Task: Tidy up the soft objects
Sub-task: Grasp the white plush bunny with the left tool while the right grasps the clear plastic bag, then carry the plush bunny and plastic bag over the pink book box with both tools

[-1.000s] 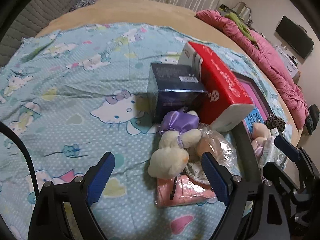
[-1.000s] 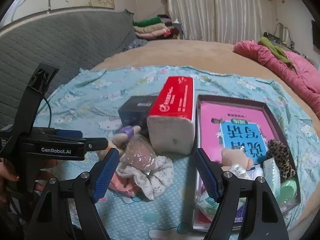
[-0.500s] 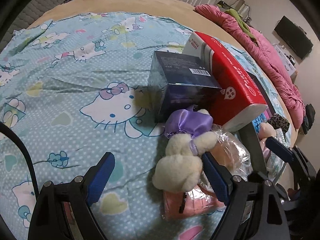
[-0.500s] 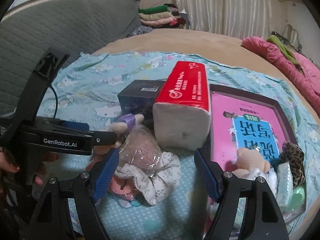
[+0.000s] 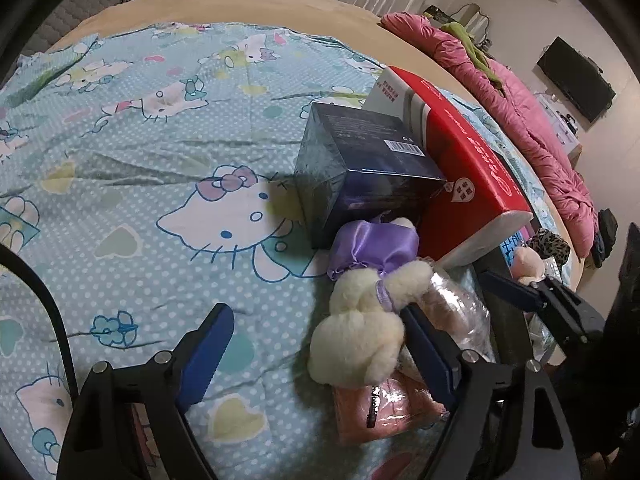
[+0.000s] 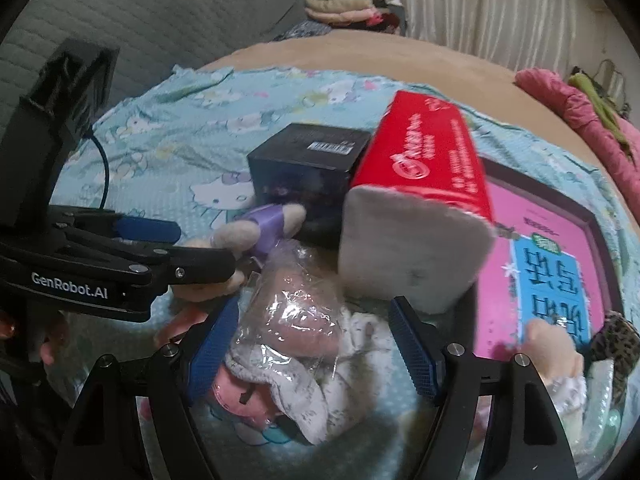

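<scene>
A cream plush toy with a purple satin dress (image 5: 368, 320) lies on the Hello Kitty sheet (image 5: 168, 152), next to a plastic-wrapped pink soft item (image 5: 460, 320) and a flat pink packet (image 5: 384, 412). My left gripper (image 5: 316, 356) is open, its right finger against the plush. In the right wrist view the wrapped pink item (image 6: 296, 312) lies on a white patterned cloth (image 6: 316, 392), between the open fingers of my right gripper (image 6: 316, 352). The left gripper (image 6: 180, 248) reaches in from the left at the plush (image 6: 256, 232).
A dark blue box (image 5: 360, 176) and a red tissue pack (image 5: 468, 184) stand just behind the soft pile. A dark tray (image 6: 580, 216) with a pink book, a small plush and a leopard-print item lies to the right. A pink quilt (image 5: 540, 132) lines the far right edge.
Both grippers have moved forward and down toward the soft pile. The left gripper's right finger now touches the plush; the right gripper's fingers now straddle the wrapped pink item.
</scene>
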The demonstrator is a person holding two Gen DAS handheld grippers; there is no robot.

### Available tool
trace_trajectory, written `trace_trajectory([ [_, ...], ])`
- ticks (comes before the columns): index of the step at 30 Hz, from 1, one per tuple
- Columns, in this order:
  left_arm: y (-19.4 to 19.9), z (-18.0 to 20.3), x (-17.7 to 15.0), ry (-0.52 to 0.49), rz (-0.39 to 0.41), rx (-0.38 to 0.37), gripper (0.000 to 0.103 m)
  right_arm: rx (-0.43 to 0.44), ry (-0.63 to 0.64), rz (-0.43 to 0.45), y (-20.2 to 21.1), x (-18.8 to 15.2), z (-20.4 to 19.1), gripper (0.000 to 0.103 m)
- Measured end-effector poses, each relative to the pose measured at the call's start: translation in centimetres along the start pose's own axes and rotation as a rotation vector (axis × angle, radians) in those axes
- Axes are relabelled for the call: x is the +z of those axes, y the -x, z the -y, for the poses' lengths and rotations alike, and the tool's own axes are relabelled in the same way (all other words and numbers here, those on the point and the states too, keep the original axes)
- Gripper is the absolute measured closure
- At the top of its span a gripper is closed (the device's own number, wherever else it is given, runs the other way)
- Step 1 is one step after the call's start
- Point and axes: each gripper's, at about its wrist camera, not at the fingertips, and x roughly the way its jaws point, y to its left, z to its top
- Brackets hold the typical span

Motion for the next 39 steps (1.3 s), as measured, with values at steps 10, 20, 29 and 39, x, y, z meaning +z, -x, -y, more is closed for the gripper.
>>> trace_trajectory([
  [10,-0.8,0.3,0.1,0.017,-0.017,-0.082,0.047,0.061,-0.001,0.003,0.1,-0.3,-0.4,0.05],
  [20,-0.3,1.8,-0.5,-0.002,0.012,-0.102,0.063,0.065,-0.019,0.094,4.1,-0.6,0.4,0.051],
  [29,4.0,3.7,-1.1,-0.042,0.089,-0.076,0.063,0.105,-0.085,0.21,8.3,-0.6,2.0,0.051],
  [39,5.9,4.8,-1.2,-0.046,0.101,-0.072,0.063,0.223,-0.228,0.19,8.0,-1.1,4.0,0.05],
])
